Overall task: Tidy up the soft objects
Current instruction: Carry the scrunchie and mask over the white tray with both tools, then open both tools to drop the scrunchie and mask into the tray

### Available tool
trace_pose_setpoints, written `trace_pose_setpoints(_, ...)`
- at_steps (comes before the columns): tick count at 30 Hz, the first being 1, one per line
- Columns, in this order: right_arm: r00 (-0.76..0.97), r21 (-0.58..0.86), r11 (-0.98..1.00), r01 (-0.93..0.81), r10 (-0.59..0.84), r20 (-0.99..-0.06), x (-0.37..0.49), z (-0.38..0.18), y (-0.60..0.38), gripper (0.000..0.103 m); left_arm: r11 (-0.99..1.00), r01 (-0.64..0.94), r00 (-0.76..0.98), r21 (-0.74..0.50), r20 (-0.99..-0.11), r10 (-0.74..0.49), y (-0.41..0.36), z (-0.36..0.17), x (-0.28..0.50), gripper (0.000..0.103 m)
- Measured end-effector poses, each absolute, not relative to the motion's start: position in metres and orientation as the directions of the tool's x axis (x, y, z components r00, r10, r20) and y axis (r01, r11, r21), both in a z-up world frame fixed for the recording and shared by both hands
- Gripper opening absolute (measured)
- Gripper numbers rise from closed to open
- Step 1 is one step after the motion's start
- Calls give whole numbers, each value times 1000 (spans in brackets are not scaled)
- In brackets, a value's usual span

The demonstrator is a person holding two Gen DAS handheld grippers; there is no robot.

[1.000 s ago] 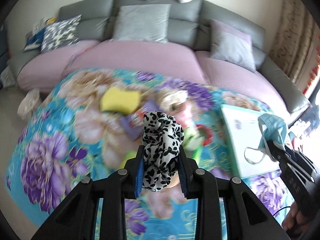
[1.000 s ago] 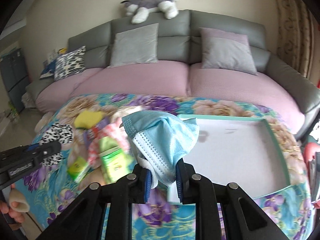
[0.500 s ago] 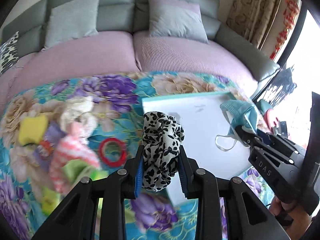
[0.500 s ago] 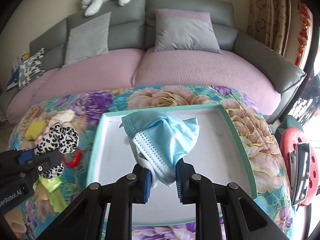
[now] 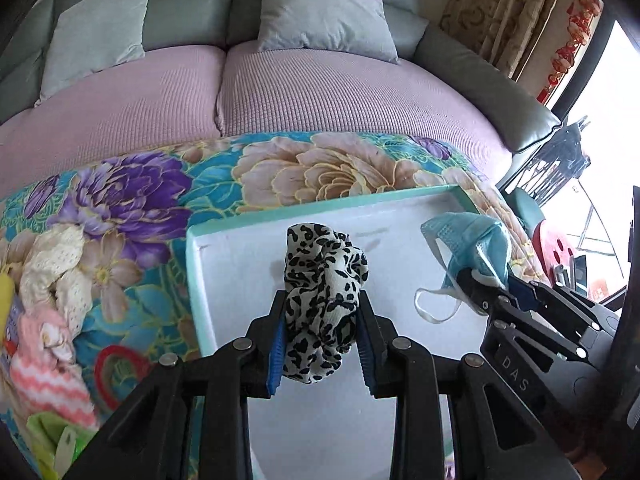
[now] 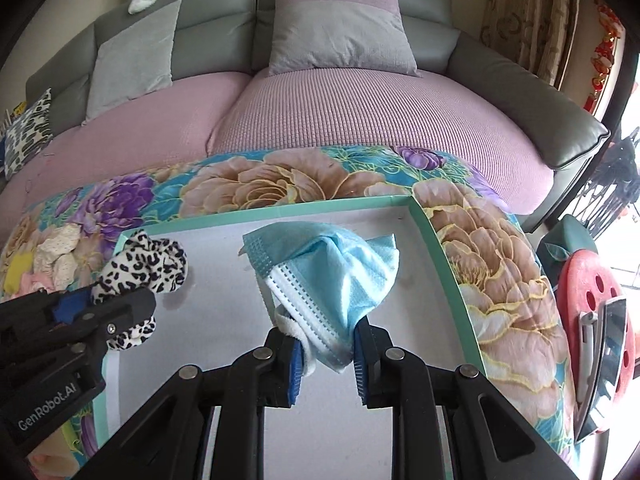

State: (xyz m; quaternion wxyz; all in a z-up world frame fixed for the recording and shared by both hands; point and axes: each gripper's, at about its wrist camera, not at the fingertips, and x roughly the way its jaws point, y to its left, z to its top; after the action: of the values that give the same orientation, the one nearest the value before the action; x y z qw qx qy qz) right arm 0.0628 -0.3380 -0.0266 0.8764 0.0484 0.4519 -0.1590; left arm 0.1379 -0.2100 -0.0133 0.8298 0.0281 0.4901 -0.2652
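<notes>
My left gripper (image 5: 322, 312) is shut on a leopard-print scrunchie (image 5: 324, 280) and holds it over the left part of a white tray with a teal rim (image 5: 320, 204). To its right, my right gripper (image 6: 326, 340) is shut on a crumpled blue face mask (image 6: 332, 272) above the tray's middle (image 6: 280, 210). An ear loop of the mask (image 5: 472, 240) dangles below the right gripper (image 5: 466, 282). The right wrist view shows the scrunchie (image 6: 148, 264) in the left gripper (image 6: 100, 304) near the tray's left rim. The tray floor under both is bare.
The tray lies on a floral cloth (image 5: 320, 164) in front of a pink-covered sofa (image 5: 320, 92). Left of the tray are a cream lace cloth (image 5: 52, 264), a pink striped sock (image 5: 44, 384), a red ring (image 5: 112, 364) and green packets (image 5: 52, 440). A red stool (image 6: 592, 320) stands at the right.
Both grippers have swung right from over the pile of objects and lowered to above the tray, each still carrying its item. The tray now fills the lower middle of both views.
</notes>
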Motion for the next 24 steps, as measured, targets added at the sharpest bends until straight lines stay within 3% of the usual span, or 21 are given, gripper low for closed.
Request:
trace_pose_setpoints(7, 519, -72, 942, 328, -243, -820, 70, -30, -348, 25, 860, 477, 406, -181, -822, -398, -226, -13, 147, 39)
trace_pose_setpoints(10, 513, -65, 942, 330, -236, -825, 70, -29, -351, 27, 861, 477, 413, -177, -819, -398, -228, -13, 144, 47)
trace_pose_setpoints(13, 506, -73, 944, 323, -237, -829, 70, -27, -350, 36, 867, 465, 421, -179, -817, -394, -224, -11, 141, 53)
trace_pose_setpoints(15, 504, -77, 944, 321, -239, -830, 68, -26, -349, 53, 873, 456, 426, -171, -820, -383, -223, -11, 140, 54)
trace_pose_setpoints(19, 489, -73, 946, 317, -229, -841, 63, -24, -347, 61, 885, 434, 442, -167, -817, -370, -213, -6, 136, 58)
trace_pose_setpoints(21, 483, -88, 945, 314, -238, -843, 60, -23, -344, 64, 893, 420, 458, -161, -812, -362, -207, -1, 134, 80)
trace_pose_setpoints(24, 481, -94, 947, 307, -239, -844, 55, -19, -339, 68, 901, 406, 480, -151, -804, -351, -199, 6, 130, 84)
